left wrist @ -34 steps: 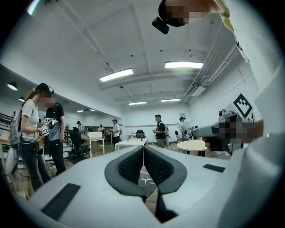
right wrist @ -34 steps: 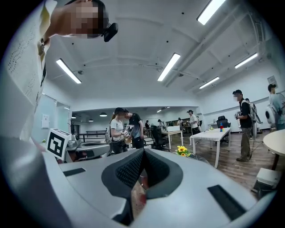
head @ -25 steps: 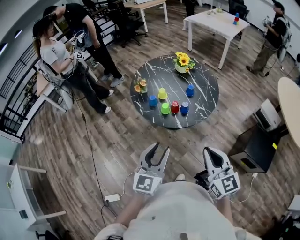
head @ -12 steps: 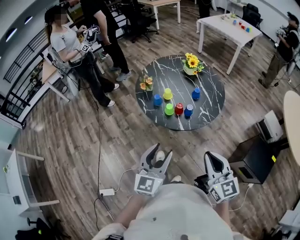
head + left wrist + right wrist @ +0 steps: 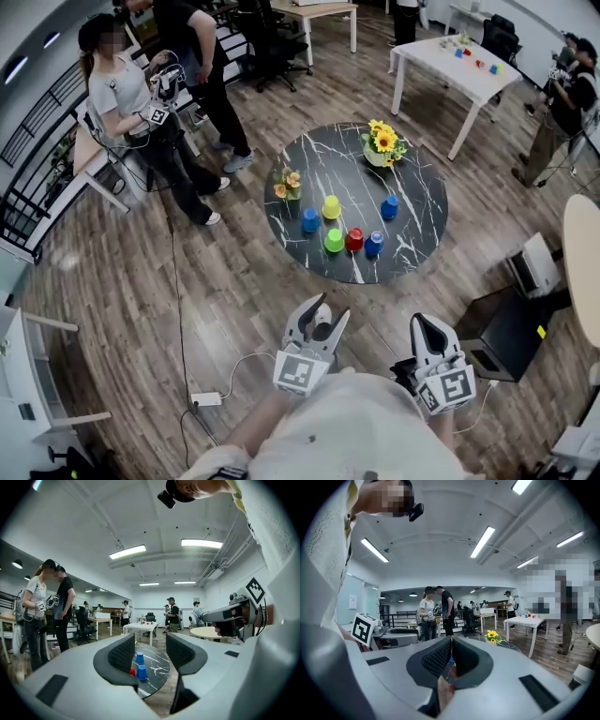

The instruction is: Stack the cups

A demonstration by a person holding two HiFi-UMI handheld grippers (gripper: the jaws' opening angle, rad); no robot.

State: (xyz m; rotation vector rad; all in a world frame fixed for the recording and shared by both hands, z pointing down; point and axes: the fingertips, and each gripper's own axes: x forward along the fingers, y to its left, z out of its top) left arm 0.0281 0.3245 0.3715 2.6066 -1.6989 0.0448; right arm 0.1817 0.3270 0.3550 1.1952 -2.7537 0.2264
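Standing on table [image 5: 418,240]: six cups [image 5: 354,240].

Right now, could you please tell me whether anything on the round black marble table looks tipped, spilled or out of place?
Nothing stands out. On the round black marble table, the yellow plastic cup, green cup, red cup and three blue cups all stand on their own, none tipped or stacked, and nothing is spilled.

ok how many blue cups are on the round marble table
3 blue cups: one left of the yellow cup, one below the sunflowers, one right of the red cup. None seems hidden from the head view.
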